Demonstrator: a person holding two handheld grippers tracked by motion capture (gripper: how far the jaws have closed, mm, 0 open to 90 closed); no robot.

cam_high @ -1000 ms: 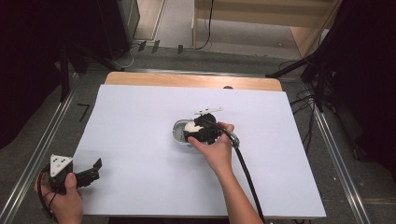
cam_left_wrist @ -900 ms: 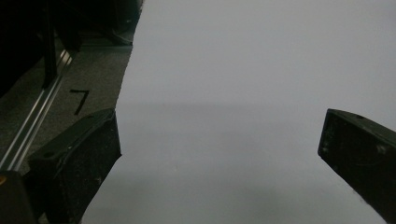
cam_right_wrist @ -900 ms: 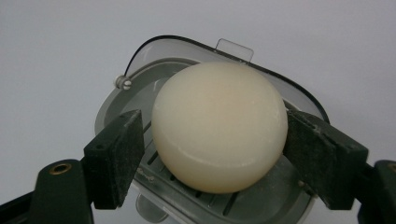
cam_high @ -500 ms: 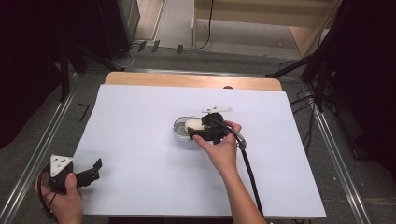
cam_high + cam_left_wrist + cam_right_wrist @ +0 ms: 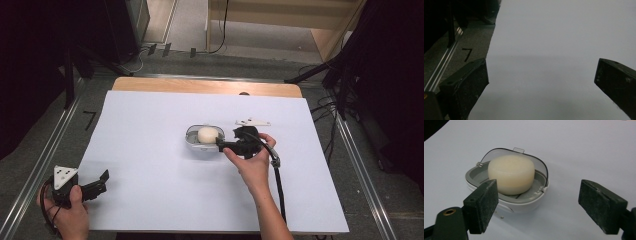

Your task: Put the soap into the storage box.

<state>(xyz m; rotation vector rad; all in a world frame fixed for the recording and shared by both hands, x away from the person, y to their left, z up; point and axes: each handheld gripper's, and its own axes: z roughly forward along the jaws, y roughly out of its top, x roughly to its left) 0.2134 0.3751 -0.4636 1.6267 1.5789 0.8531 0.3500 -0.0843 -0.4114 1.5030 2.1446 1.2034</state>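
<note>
soap bar: round cream soap bar (image 5: 511,177) sits in the soap dish (image 5: 506,202), centre-left of right gripper view; in high view it lies mid-frame, slightly right of centre.
soap dish: grey-and-white soap dish, clear hinged lid (image 5: 496,153) standing open behind the bar; rests on the white table cover (image 5: 150,150).
right gripper: right gripper (image 5: 226,146) just right of dish in high view, jaws pointing left at it; jaws have just been opening, now spread, nothing between them, soap untouched.
left gripper: left gripper (image 5: 102,180) lower left of high view, at the cover's edge, well apart from dish; jaws spread wide, empty.
table: wooden table edge (image 5: 200,86) shows along top of cover.
</note>
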